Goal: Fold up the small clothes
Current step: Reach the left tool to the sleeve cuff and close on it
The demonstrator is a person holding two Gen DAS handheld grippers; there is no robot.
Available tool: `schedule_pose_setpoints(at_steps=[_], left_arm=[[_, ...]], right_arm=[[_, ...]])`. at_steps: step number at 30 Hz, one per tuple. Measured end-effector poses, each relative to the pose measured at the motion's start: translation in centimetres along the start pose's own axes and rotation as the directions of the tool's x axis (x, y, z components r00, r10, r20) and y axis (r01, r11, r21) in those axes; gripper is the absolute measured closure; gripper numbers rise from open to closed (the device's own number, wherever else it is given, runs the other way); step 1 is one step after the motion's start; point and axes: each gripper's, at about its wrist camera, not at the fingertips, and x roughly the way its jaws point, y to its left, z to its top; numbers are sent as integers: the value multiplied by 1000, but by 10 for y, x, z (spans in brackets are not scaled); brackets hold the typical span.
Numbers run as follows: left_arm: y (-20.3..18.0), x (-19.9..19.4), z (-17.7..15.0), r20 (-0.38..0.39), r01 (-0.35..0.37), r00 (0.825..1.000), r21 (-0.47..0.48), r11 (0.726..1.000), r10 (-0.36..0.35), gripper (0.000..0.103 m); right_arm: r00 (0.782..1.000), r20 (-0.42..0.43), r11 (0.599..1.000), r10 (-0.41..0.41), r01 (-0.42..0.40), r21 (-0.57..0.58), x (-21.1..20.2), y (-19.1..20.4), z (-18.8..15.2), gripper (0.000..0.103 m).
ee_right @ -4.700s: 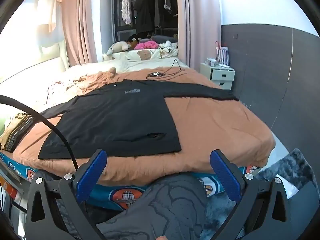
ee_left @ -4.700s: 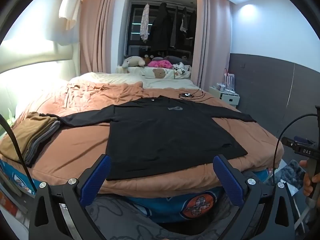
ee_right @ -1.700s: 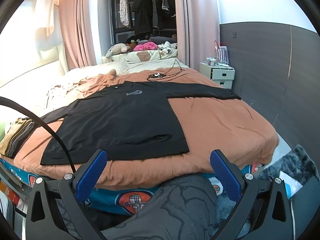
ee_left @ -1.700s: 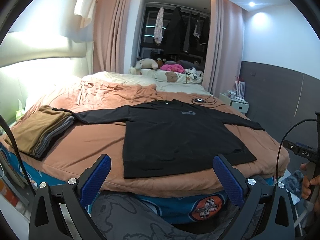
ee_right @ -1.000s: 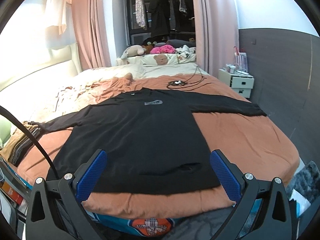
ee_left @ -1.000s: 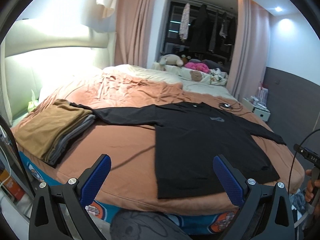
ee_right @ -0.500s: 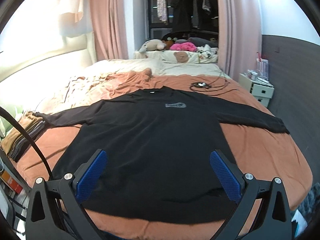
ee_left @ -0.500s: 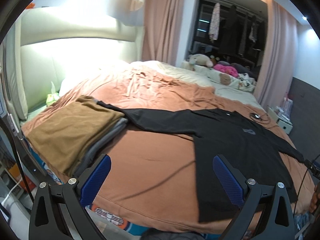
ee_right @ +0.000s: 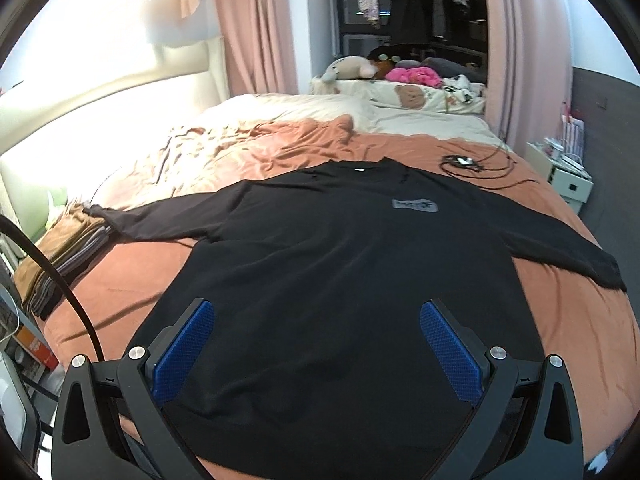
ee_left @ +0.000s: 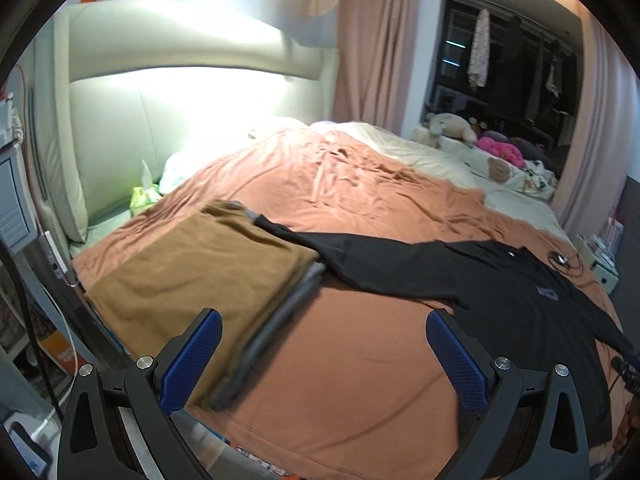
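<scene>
Black long-sleeved cotton top (ee_right: 352, 280) laid flat, front up, on the rust-orange bedspread (ee_left: 360, 380), sleeves stretched out to both sides, hem toward the near bed edge. Left sleeve cuff (ee_left: 280, 226) resting on the stack of folded garments, tan on top and grey beneath (ee_left: 192, 280), at the left corner of the bed.

Left gripper (ee_left: 320, 356): blue pads spread wide, nothing between them, hovering above bare bedspread between the stack and the top's body. Right gripper (ee_right: 316, 348): pads likewise spread wide and empty, poised over the lower body of the top, apart from the fabric.

No fold started, by the look of the garment.

Hazards, as judgements:
- Lifting the left sleeve with the cuff overlapping the stack: likely to drag or topple the tan layer.
- Pinching through both layers plus bedspread: risk of pulling the cover up with the top.
- Black cable coil (ee_right: 472, 164) near the right shoulder: possible snag during a sleeve fold.
- Uneven grips: skewed fold line.
</scene>
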Motion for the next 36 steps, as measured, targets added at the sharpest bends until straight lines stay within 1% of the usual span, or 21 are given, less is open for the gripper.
schedule_pose_setpoints(at_steps=[6, 11, 17, 19, 21, 22, 25, 28, 29, 31, 32, 34, 36], left_arm=[[30, 16, 30, 3, -57, 998, -33, 998, 57, 1], [42, 31, 58, 0, -63, 998, -51, 997, 63, 1], [45, 80, 92, -66, -40, 997, -79, 996, 35, 3], [47, 97, 101, -97, -37, 995, -101, 994, 27, 10], [50, 116, 107, -121, -20, 993, -133, 991, 4, 11], [50, 124, 109, -130, -19, 992, -141, 990, 1, 15], [50, 153, 114, -172, -23, 985, -157, 987, -4, 22], [53, 185, 115, -221, -11, 975, -184, 983, -30, 30], [56, 196, 114, -240, -7, 970, -198, 980, -42, 30], [61, 213, 112, -254, -9, 966, -223, 975, -49, 33], [65, 221, 111, -263, -14, 963, -235, 972, -50, 34], [73, 241, 108, -291, -19, 955, -261, 965, -60, 43], [79, 255, 106, -305, -26, 950, -281, 959, -64, 46]], right_arm=[[999, -27, 999, 34, -35, -31, 21, 4, 19, 0], [998, -35, 997, 58, -60, -50, 39, 12, 34, 0], [995, -48, 994, 90, -92, -53, 63, 18, 48, 0], [994, -53, 993, 101, -104, -54, 72, 21, 54, 0], [992, -58, 992, 112, -115, -57, 83, 25, 60, 0], [992, -61, 992, 112, -115, -58, 87, 26, 62, 1], [990, -79, 991, 118, -123, -56, 102, 29, 68, 7], [986, -101, 990, 129, -134, -46, 120, 32, 73, 10], [986, -106, 990, 130, -136, -47, 124, 33, 75, 10], [985, -116, 990, 126, -132, -51, 137, 38, 79, 10], [985, -122, 990, 124, -131, -52, 144, 40, 80, 12], [983, -131, 989, 129, -137, -53, 153, 45, 84, 16], [980, -147, 988, 135, -144, -55, 165, 50, 86, 20]])
